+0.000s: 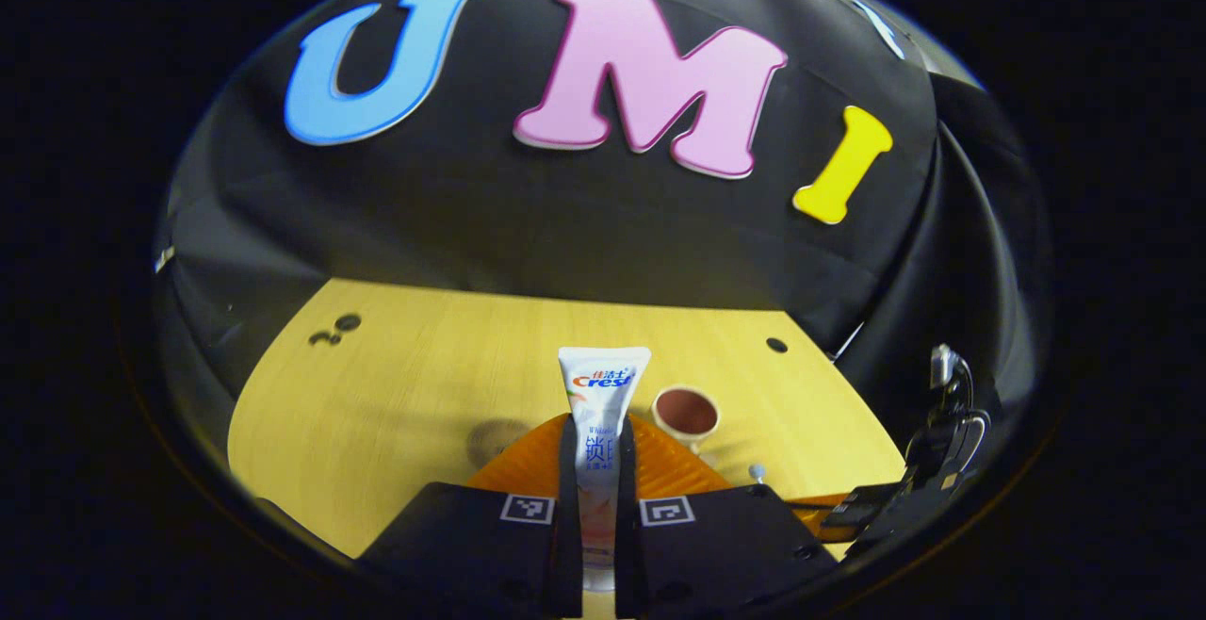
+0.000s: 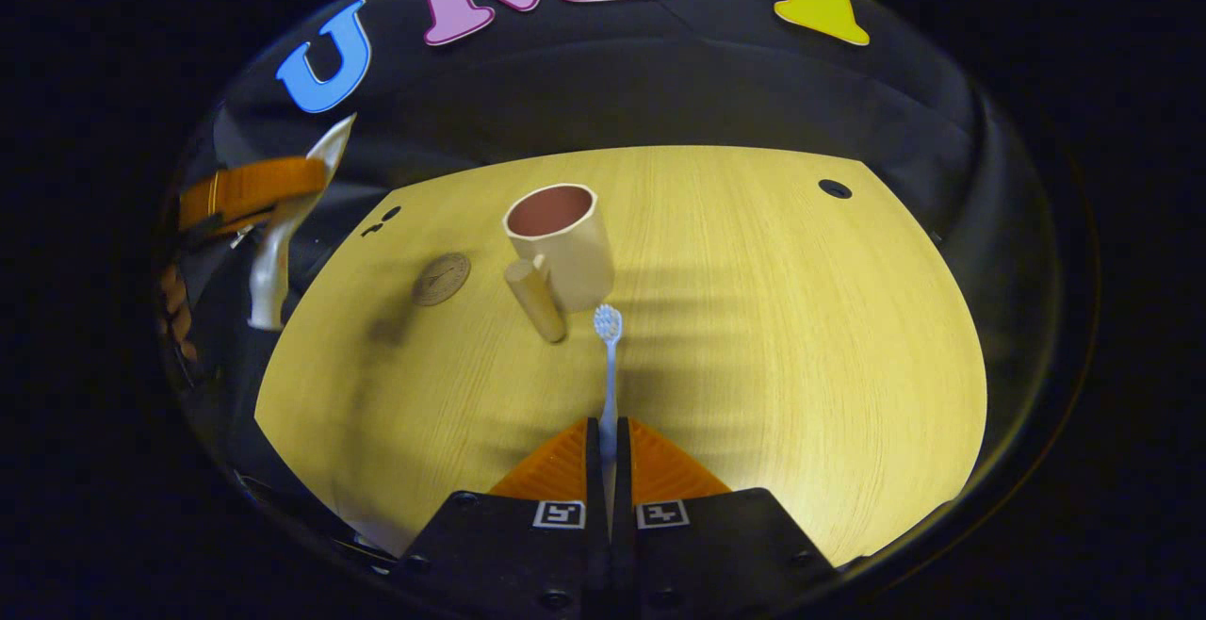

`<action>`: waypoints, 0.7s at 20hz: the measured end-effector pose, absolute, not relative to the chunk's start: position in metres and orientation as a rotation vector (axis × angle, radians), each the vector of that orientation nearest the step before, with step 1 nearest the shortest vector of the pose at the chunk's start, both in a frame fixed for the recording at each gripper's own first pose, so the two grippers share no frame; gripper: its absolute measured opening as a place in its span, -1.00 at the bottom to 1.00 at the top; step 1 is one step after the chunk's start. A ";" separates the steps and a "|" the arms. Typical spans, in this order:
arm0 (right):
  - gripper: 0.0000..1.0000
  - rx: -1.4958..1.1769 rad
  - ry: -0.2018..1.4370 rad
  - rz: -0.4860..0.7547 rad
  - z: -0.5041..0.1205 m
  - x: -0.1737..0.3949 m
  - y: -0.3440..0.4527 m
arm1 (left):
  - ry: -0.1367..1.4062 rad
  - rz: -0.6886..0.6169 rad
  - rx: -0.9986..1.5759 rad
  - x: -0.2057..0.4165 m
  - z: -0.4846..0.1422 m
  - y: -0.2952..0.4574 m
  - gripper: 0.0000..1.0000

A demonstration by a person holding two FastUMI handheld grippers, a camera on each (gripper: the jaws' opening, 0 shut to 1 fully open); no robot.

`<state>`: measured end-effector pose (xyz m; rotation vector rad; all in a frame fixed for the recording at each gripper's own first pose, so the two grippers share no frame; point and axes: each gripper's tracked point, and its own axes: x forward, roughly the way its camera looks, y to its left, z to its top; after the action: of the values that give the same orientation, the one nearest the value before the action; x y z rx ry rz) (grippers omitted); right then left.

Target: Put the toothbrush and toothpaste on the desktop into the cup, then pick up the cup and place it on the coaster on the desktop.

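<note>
Gripping the toothpaste (image 1: 599, 432) in the left tongs (image 1: 597, 507) and the toothbrush (image 2: 609, 366) in the right tongs (image 2: 608, 469), bring each above the cup (image 2: 562, 243) ahead, then lower it upright before releasing.

The white toothpaste (image 1: 599, 432) tube stands up, pinched between the left gripper (image 1: 598, 469) fingers. The thin toothbrush (image 2: 609, 366) sticks out from the right gripper (image 2: 609, 450), bristles far. The tan cup (image 2: 558, 241) stands upright and open on the tabletop (image 2: 773, 337). A round brown coaster (image 2: 441, 278) lies flat to its left.
</note>
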<state>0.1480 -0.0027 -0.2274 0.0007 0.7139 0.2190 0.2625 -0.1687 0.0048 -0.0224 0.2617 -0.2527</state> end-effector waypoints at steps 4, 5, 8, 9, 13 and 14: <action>-0.91 0.026 0.709 0.181 -0.226 0.160 -0.021 | 0.186 -0.337 0.029 0.301 0.029 -0.222 -0.63; -0.90 0.027 0.699 0.169 -0.226 0.165 -0.027 | 0.175 -0.356 0.012 0.309 0.031 -0.235 -0.63; -0.90 0.059 0.704 0.143 -0.226 0.170 -0.040 | 0.125 -0.404 -0.002 0.335 0.030 -0.260 -0.63; -0.90 0.064 0.707 0.137 -0.226 0.172 -0.044 | 0.118 -0.416 -0.003 0.344 0.026 -0.266 -0.63; -0.90 0.056 0.685 0.096 -0.225 0.182 -0.065 | 0.105 -0.450 -0.051 0.383 0.005 -0.282 -0.63; -0.90 0.057 0.688 0.093 -0.227 0.183 -0.068 | 0.091 -0.457 -0.054 0.391 0.001 -0.282 -0.63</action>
<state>0.1830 -0.0677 -0.2265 0.0570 0.6883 0.0931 0.3908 -0.2821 0.0011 -0.0536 0.0911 -0.4567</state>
